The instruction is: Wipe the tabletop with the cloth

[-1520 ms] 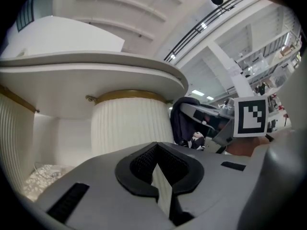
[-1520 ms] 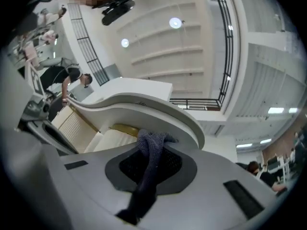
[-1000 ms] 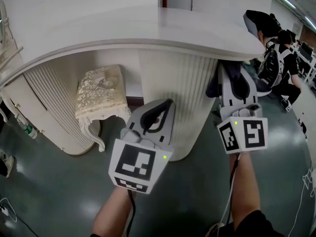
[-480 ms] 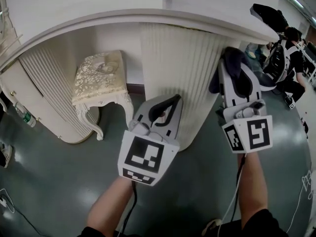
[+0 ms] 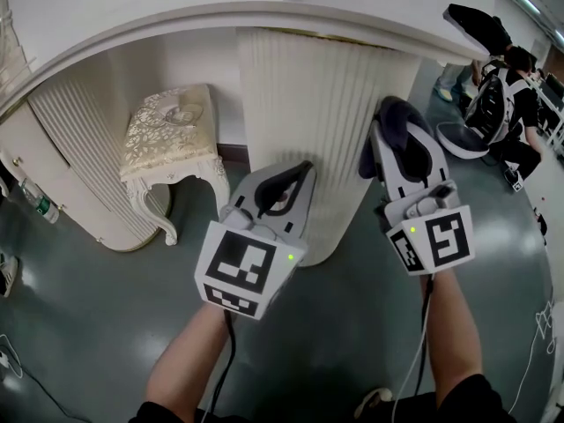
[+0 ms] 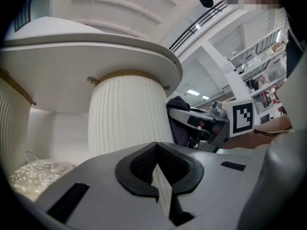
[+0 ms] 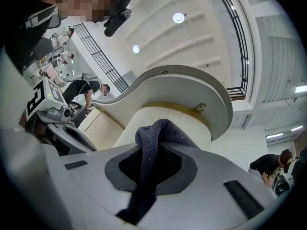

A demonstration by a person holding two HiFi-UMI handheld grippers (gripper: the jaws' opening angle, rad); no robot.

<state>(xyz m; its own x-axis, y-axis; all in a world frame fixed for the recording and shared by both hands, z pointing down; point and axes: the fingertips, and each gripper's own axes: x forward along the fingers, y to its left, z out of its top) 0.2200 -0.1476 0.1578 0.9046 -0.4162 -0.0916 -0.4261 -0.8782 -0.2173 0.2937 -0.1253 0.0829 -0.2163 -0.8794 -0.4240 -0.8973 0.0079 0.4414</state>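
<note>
A dark green floor (image 5: 88, 324) lies under a white table. Its tabletop (image 5: 176, 7) curves above and ahead of both tongs, on a fluted pedestal (image 5: 317, 104) just in front of them. A small ornate stool (image 5: 167, 135) stands off to the left of the left tongs (image 5: 295, 179), which are closed on nothing. The right tongs (image 5: 395, 126) pinch a dark cloth (image 7: 158, 133), a fold bulging past the tips. It looks soft, light and floppy, so a bunched grip like this should suit wiping.
</note>
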